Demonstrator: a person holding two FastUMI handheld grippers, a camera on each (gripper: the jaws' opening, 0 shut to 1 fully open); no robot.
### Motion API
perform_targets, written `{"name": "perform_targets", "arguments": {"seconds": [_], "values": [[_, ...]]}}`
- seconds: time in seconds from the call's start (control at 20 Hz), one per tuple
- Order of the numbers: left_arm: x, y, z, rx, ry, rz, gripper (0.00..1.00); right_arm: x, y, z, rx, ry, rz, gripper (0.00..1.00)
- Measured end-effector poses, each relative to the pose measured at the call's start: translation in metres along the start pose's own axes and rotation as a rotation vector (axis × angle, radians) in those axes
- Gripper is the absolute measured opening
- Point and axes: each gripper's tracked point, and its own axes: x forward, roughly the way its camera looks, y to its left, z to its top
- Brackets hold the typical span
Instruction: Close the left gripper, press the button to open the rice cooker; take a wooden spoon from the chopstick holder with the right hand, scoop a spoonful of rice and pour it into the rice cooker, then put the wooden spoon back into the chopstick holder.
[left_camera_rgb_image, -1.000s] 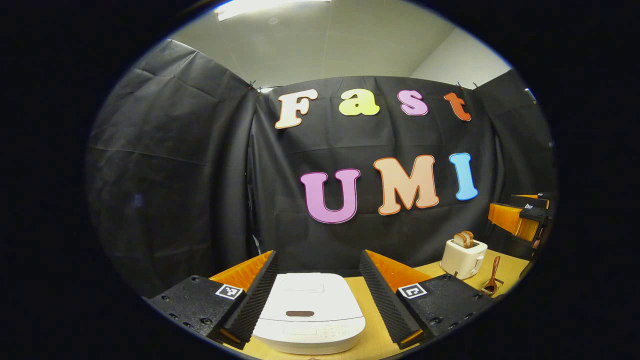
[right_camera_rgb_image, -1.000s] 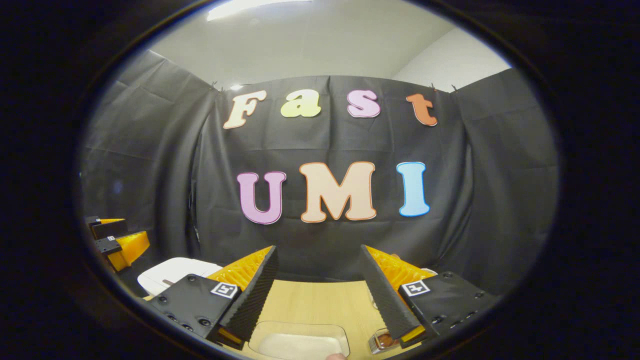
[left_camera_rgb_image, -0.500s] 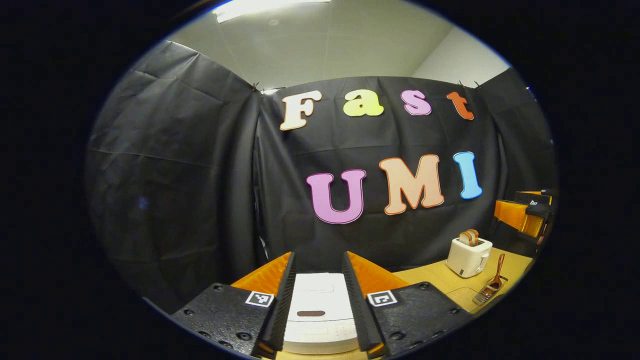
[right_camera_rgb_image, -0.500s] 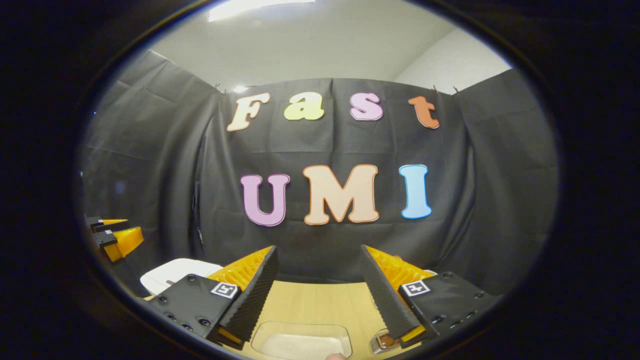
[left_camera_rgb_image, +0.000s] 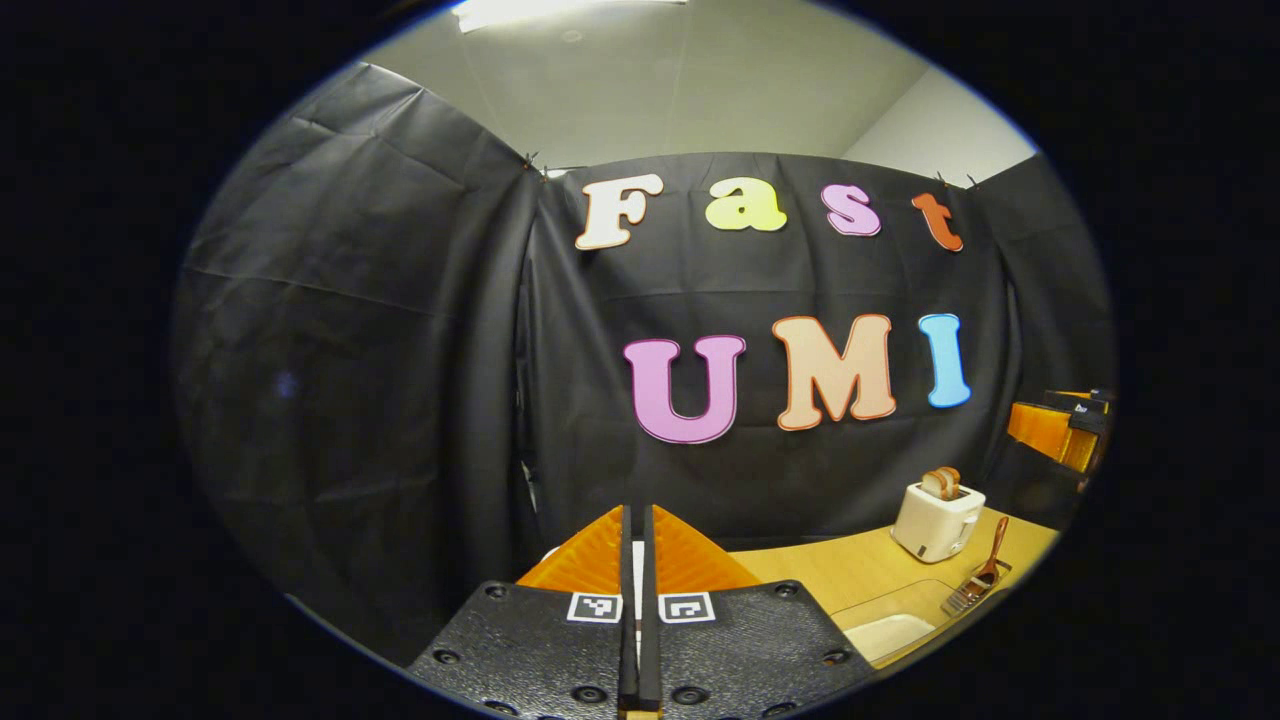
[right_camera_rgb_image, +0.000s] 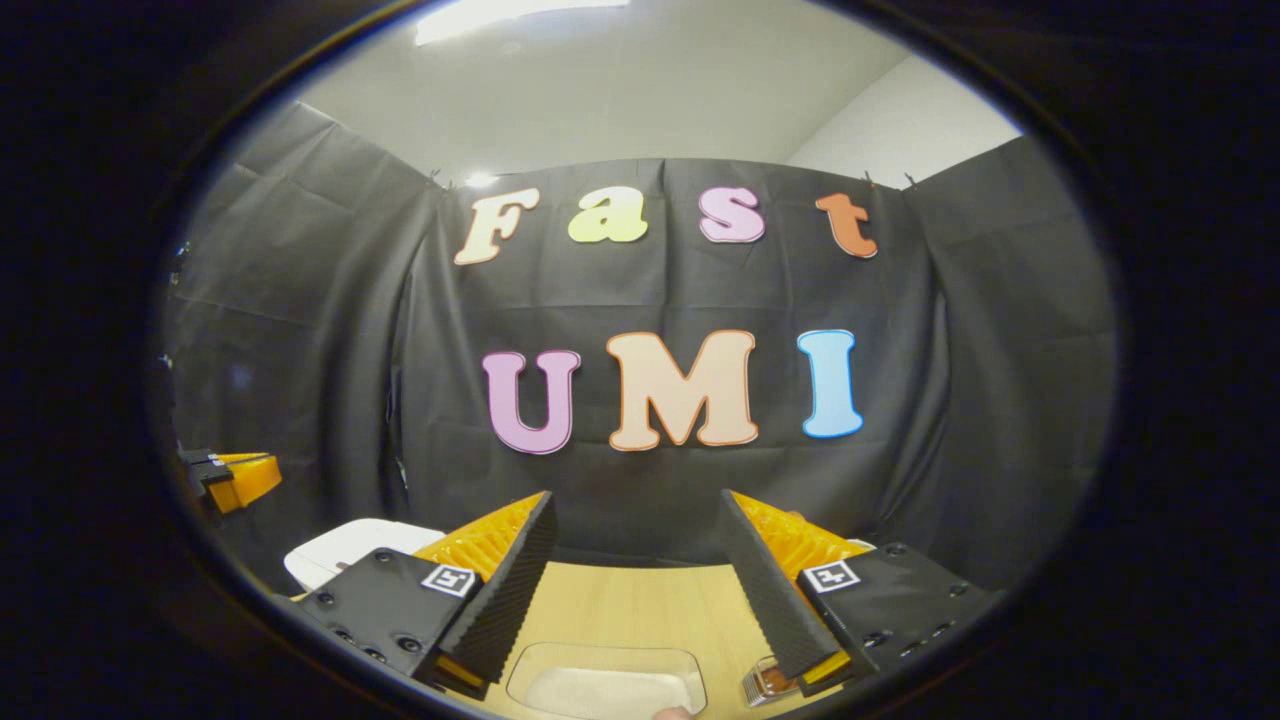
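My left gripper (left_camera_rgb_image: 637, 512) is shut, its fingers pressed together with nothing between them. They hide nearly all of the white rice cooker (right_camera_rgb_image: 340, 548); a thin white strip of it peeks through in the left gripper view. The cooker's lid is down. A wooden spoon (left_camera_rgb_image: 991, 558) stands in the wire chopstick holder (left_camera_rgb_image: 962, 596) at the right. My right gripper (right_camera_rgb_image: 635, 510) is open and empty above a clear container of rice (right_camera_rgb_image: 606, 686). The holder (right_camera_rgb_image: 765, 684) sits by its right finger.
A white toaster (left_camera_rgb_image: 936, 518) with bread slices stands behind the holder on the wooden table (left_camera_rgb_image: 820, 575). The rice container (left_camera_rgb_image: 885, 632) lies in front of it. Black cloth walls close off the back and sides.
My left gripper has gone from wide open to fully shut over the rice cooker and drifted slightly left. The right gripper has stayed open and almost still.
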Motion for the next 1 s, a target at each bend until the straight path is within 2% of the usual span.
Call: {"name": "perform_targets", "arguments": {"seconds": [0.35,1.0], "values": [[0.014,0.018,-0.04,-0.051,0.091,-0.001,0.0,-0.007,-0.001,-0.002,-0.009,0.004,-0.016,1.0],[0.033,0.013,-0.128,-0.089,0.276,-0.06,0.0,-0.013,-0.012,-0.013,-0.043,0.04,-0.066,1.0]]}}
